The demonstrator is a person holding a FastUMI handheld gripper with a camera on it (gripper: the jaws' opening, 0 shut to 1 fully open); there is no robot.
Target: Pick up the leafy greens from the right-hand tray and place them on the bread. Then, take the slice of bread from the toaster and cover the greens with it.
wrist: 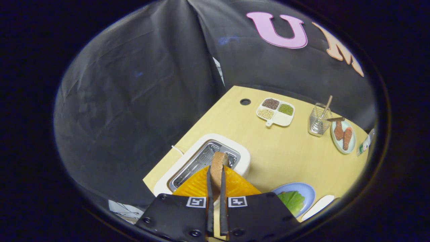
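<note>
My gripper (215, 173) is shut on a slice of brown bread (217, 163), held on edge between both fingers and lifted above the white toaster (201, 158), whose wire slot lies just beyond and below the slice. To the right of the fingers a blue plate (304, 191) carries the leafy greens (293, 201); whatever lies under them is hidden.
Across the wooden table (278, 151) sit a white divided dish of grains (276, 111), a wire holder with utensils (319, 120), and a pale plate with two reddish-brown pieces (343, 136). A white tray edge (318, 207) lies beside the blue plate. A hole (245, 101) marks the tabletop.
</note>
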